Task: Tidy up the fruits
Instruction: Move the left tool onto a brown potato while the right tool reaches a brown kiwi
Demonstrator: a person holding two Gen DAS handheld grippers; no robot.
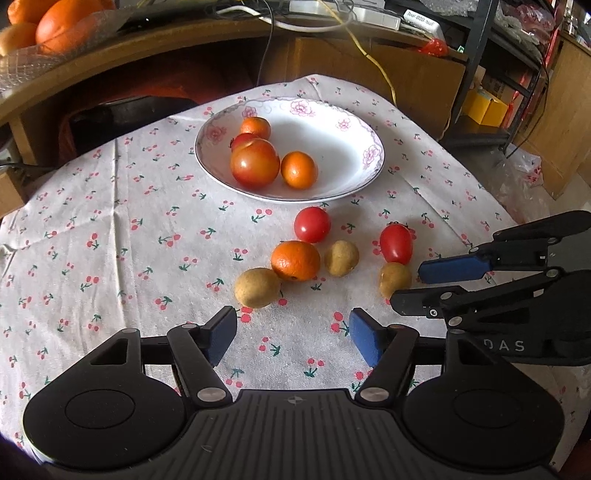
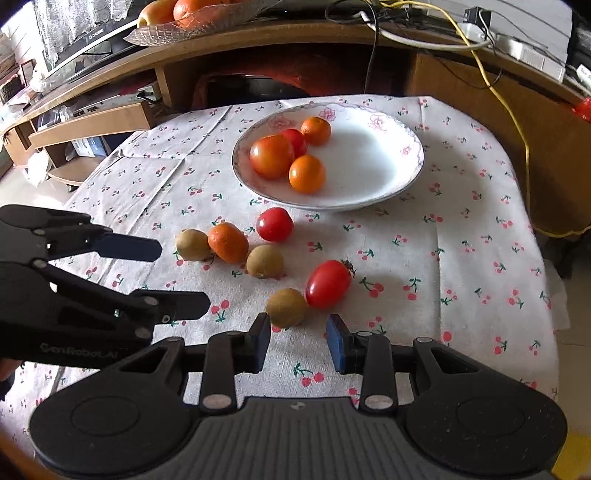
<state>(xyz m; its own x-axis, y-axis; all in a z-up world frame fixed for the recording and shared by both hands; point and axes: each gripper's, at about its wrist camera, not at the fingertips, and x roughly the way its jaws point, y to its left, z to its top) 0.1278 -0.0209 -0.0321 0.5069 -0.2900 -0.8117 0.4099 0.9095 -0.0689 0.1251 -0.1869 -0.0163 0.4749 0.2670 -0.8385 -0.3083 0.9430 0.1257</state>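
A flowered white plate (image 1: 332,147) (image 2: 369,162) holds a large tomato (image 1: 255,162), a small red one and two oranges. On the cherry-print cloth in front of it lie a round tomato (image 1: 312,224), an orange (image 1: 295,260), an oval tomato (image 2: 328,283) and three brown kiwis. My left gripper (image 1: 293,336) is open just short of the leftmost kiwi (image 1: 257,287), with nothing between its pads. My right gripper (image 2: 299,341) stands narrowly open and empty, its tips right behind the nearest kiwi (image 2: 286,307). Each gripper shows at the side of the other's view.
A wooden desk (image 2: 258,40) rises behind the table, with a glass dish of oranges (image 2: 192,14) and cables on it. A yellow cable (image 2: 517,140) hangs down past the table's right side. The cloth (image 1: 110,240) drops off at the edges.
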